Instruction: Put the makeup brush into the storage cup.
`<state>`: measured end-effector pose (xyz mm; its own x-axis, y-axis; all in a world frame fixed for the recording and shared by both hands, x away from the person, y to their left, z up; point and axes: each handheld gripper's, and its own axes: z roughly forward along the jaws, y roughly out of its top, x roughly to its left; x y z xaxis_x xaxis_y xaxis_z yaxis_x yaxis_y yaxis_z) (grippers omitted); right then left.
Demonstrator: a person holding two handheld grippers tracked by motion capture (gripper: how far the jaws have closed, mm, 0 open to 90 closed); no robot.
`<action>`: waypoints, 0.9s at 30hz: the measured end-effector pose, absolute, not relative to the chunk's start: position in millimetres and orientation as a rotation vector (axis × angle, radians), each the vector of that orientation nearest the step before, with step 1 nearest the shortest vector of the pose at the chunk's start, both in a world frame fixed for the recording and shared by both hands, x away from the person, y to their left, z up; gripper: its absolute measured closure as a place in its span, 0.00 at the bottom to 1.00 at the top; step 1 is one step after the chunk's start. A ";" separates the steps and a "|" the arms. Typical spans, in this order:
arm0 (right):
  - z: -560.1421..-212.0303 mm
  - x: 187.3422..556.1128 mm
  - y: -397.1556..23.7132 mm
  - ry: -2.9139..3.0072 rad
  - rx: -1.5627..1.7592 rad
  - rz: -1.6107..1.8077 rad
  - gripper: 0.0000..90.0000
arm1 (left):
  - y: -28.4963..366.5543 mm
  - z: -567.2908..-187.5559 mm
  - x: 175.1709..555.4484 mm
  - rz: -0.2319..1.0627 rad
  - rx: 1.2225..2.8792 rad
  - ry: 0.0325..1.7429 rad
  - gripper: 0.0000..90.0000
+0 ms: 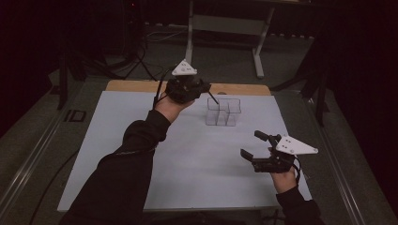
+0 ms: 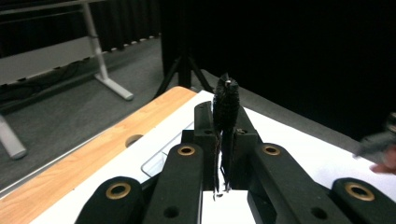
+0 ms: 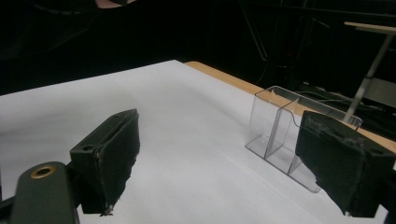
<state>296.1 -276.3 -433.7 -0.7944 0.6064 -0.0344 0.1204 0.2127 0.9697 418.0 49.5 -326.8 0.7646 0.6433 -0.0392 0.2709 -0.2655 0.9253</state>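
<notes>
One thin black stick held, nothing yet in the clear organizer

Left gripper (image 1: 206, 93) is clamped on a thin black stick (image 2: 226, 116), raised just left of the clear organizer (image 1: 223, 111) at the worktop's (image 1: 141, 154) far side; its compartments look empty. Right gripper (image 1: 256, 145), near right, gapes with nothing between its jaws.
</notes>
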 end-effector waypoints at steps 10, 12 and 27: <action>-435.0 296.4 -277.4 2.085 0.663 1.620 0.15 | 36.3 -342.2 444.1 0.455 1.865 0.798 0.96; -435.3 296.7 -277.4 2.088 0.666 1.616 0.15 | 32.6 -346.6 448.8 0.467 1.880 0.817 0.96; -439.1 297.4 -275.1 2.118 0.657 1.606 0.15 | 16.7 -387.2 472.0 0.447 1.911 0.928 0.96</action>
<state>297.4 -275.1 -439.1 -0.8089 0.5870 -0.0338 0.1260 0.2291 0.9652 472.0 16.7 -387.2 0.6475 0.7589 -0.0692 0.4188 -0.2785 0.8643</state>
